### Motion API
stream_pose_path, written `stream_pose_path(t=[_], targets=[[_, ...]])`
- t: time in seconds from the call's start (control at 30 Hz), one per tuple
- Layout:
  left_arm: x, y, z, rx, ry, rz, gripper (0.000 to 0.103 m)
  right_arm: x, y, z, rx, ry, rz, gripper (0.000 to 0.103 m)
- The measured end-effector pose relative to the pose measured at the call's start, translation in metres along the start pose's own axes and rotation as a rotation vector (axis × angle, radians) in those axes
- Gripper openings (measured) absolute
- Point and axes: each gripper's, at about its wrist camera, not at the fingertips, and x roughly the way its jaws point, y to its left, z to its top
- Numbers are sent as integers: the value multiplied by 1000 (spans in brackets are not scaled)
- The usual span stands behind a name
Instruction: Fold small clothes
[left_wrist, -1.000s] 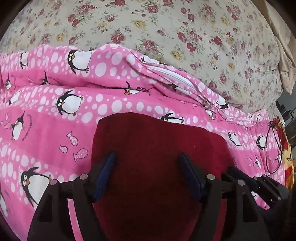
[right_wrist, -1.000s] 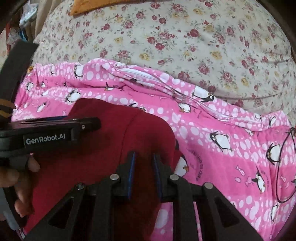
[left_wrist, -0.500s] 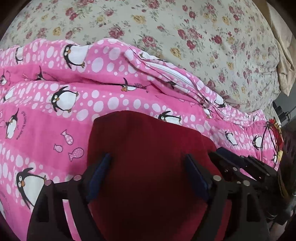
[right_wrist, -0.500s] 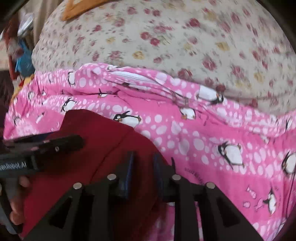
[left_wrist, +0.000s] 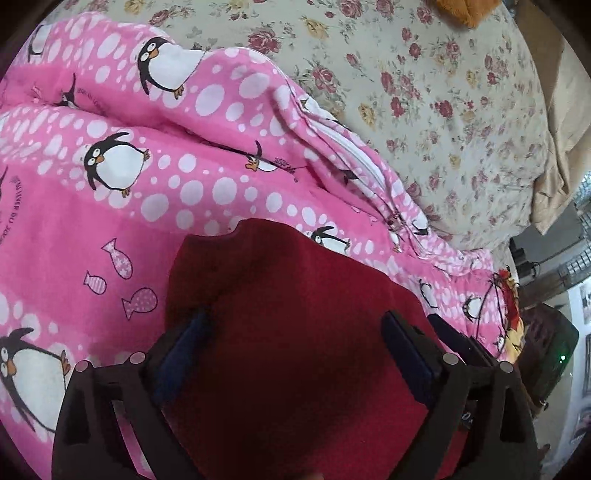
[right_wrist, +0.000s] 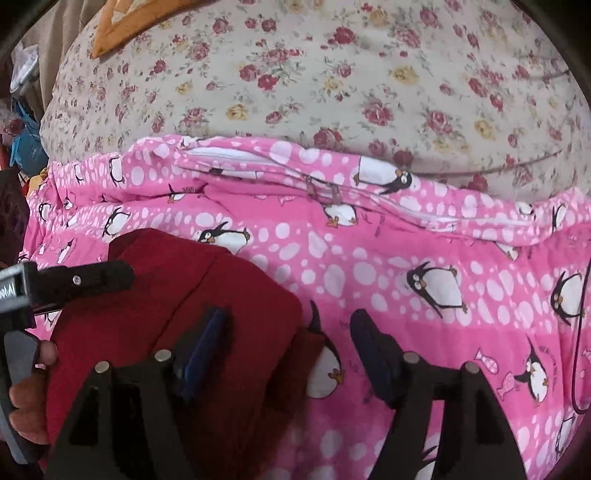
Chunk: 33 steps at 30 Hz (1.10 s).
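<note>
- While the dark red garment lies partly folded on the pink penguin quilt, both tools stand spread, neither pinching cloth.
- Left tool: jaws wide apart over the garment's middle, fingers resting on or just above the fabric; I cannot tell which.
- Right tool: jaws apart, straddling the garment's right edge; one finger over red cloth, the other over quilt.
- Garment position: near edge of the bed, on the quilt, with the floral sheet beyond it. A fold ridge runs along it in the right wrist view.
- Risk: soft, puffy quilt underneath gives no firm backing, so a pinch at the edge may gather quilt along with the garment and drag both.
- Risk: thick fleece-like cloth looks springy; unheld, the fold may reopen.
- Risk: left tool pressing mid-panel could shift the layers when withdrawn.
- Writing: curved dark lettering on the quilt near the penguins, too small to read. White label on the left tool's body, seen in the right wrist view, cut off and illegible.
</note>
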Motion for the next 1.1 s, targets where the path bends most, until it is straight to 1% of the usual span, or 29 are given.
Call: stream_pose_path(t=[0.03, 0.1, 0.13, 0.17, 0.23, 0.3, 0.37, 0.4, 0.43, 0.47, 0.5, 0.53, 0.6, 0.63, 0.67, 0.77, 0.83, 0.9, 0.97, 1.03, 1.1], targets=[[0, -1, 1, 7, 2, 8, 81, -3, -1, -1, 12, -23, 2, 73], [-3, -6, 0, 24, -24, 20, 80, -15, -1, 0, 18, -50, -9, 69], [-5, -7, -1, 29, -32, 19, 80, -24, 0, 1, 9, -58, -20, 64], [-9, -7, -1, 25, -48, 18, 81, -34, 2, 2, 1, -71, -34, 62], [-22, -7, -5, 13, -94, 31, 81, -67, 10, -1, -23, -138, -85, 62], [-42, -8, -16, 10, -152, 52, 83, -98, 13, -9, -32, -188, -83, 62], [-65, -19, -30, 70, -220, 163, 87, -129, 19, -23, -46, -221, -69, 62], [-76, -27, -40, 121, -256, 244, 87, -139, 21, -29, -55, -233, -69, 62], [-86, -34, -51, 162, -280, 294, 87, -153, 26, -39, -71, -248, -62, 62], [-96, -39, -63, 193, -298, 320, 87, -164, 29, -48, -83, -261, -58, 62], [-106, -43, -79, 212, -312, 326, 87, -178, 33, -60, -91, -274, -61, 62], [-113, -46, -92, 219, -310, 323, 87, -186, 34, -68, -87, -276, -59, 62], [-123, -49, -119, 229, -276, 312, 86, -201, 36, -85, -64, -263, -44, 62], [-125, -51, -130, 238, -267, 313, 86, -209, 36, -96, -39, -255, -54, 63], [-128, -52, -145, 251, -253, 326, 86, -212, 36, -106, -15, -246, -59, 63], [-134, -54, -176, 260, -237, 359, 86, -219, 32, -136, 64, -181, -21, 63], [-137, -58, -191, 272, -242, 367, 86, -220, 32, -154, 82, -144, -38, 63], [-139, -62, -202, 292, -250, 387, 86, -222, 33, -166, 81, -130, -56, 63], [-140, -68, -212, 315, -264, 405, 86, -229, 37, -173, 74, -147, -49, 63], [-140, -71, -217, 326, -262, 404, 86, -235, 39, -177, 67, -161, -56, 63], [-141, -73, -221, 328, -262, 398, 86, -234, 40, -179, 71, -154, -49, 63]])
